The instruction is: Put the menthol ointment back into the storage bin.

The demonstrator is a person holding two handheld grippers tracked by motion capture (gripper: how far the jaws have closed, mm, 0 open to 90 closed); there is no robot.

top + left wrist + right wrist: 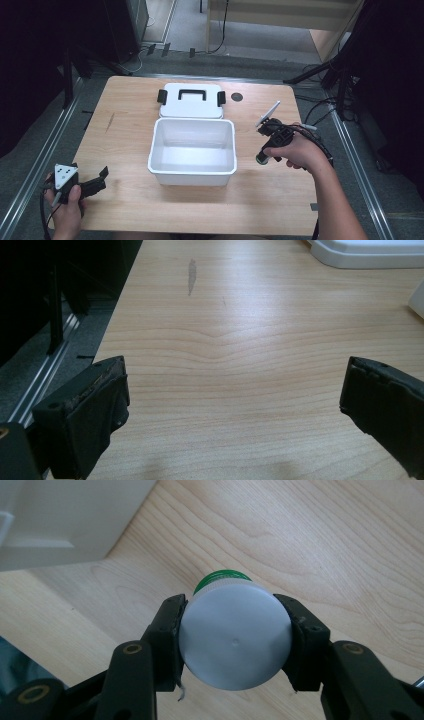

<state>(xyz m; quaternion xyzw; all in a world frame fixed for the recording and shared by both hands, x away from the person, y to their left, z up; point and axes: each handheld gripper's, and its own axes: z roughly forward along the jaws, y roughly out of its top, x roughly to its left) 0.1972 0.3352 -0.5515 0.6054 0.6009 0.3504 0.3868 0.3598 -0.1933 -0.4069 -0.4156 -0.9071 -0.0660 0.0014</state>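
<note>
My right gripper [263, 154] is shut on a small bottle [261, 159] with a white cap and a green body, holding it just above the table right of the white box [192, 176]. In the right gripper view the round white cap [235, 645] sits squeezed between both jaws, with the green body [222, 576] behind it. The box is open and looks empty. Its lid [191, 107], with a black handle and black clips, lies flat behind it. My left gripper [100, 181] rests at the table's near left corner, open with nothing between its jaws [235, 410].
The wooden table [125, 135] has a dark streak [191, 276] on its left side and a small black disc [237, 96] right of the lid. Metal rails run along both table sides. The box wall [50, 520] stands close to the held bottle.
</note>
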